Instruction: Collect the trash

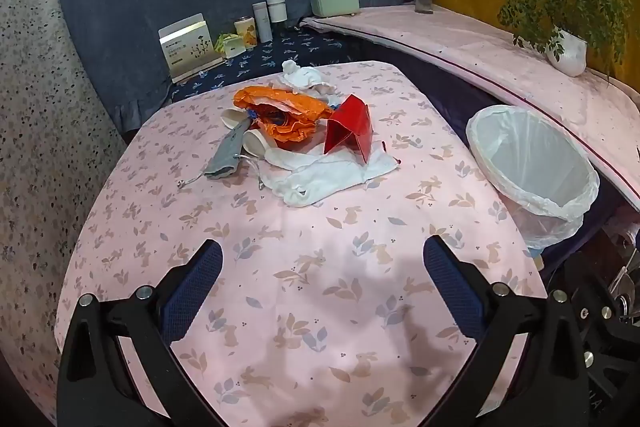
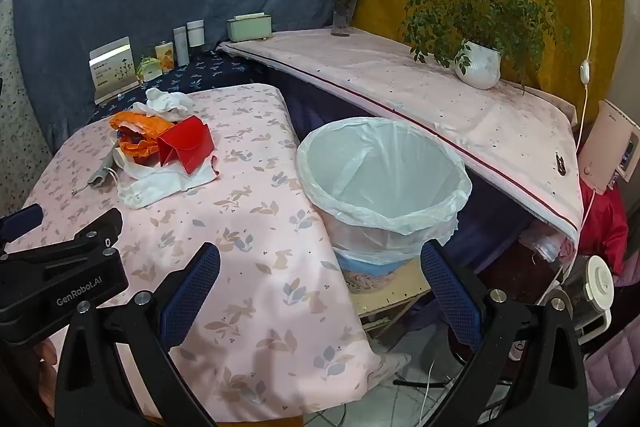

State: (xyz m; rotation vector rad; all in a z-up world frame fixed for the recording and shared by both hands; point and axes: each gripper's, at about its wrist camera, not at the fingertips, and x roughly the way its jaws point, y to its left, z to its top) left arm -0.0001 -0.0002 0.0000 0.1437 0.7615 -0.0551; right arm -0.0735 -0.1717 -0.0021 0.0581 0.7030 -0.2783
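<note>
**Trash Heaped on Table, Lined Bin Waiting Beside It**

From the left wrist camera, the left gripper (image 1: 322, 259) hangs over the near part of a table (image 1: 340, 327) covered in a pink rabbit-print cloth, its blue-padded fingers spread wide with nothing between them. The trash sits in a pile toward the far end of the tabletop: an orange crumpled wrapper (image 1: 282, 115), a red folded paper box (image 1: 350, 127) leaning just beside it, white plastic bags (image 1: 324, 173) spread under and in front of the box, a grey pouch (image 1: 228, 155) with a drawstring to the left, paper cups (image 1: 256, 143) partly buried under the wrapper, and crumpled white tissue (image 1: 302, 75) at the back. A trash bin (image 1: 532, 163) lined with a white bag stands off the table's right edge, tilted toward the camera, nothing visible inside. Behind the table, a dark floral surface carries a card stand (image 1: 186, 45) and several small bottles (image 1: 268, 15).

From the right wrist camera, the right gripper (image 2: 320, 263) is likewise wide apart and holds nothing, hovering above the table's right edge, with the lined bin (image 2: 384, 179) just beyond its fingers. The pile (image 2: 160, 139) lies well off to the upper left. The black body of the left tool enters from the left edge. A potted plant (image 2: 478, 65) and a vase of flowers (image 2: 344, 7) stand on a pink-covered shelf (image 2: 460, 115) behind the bin.
</note>
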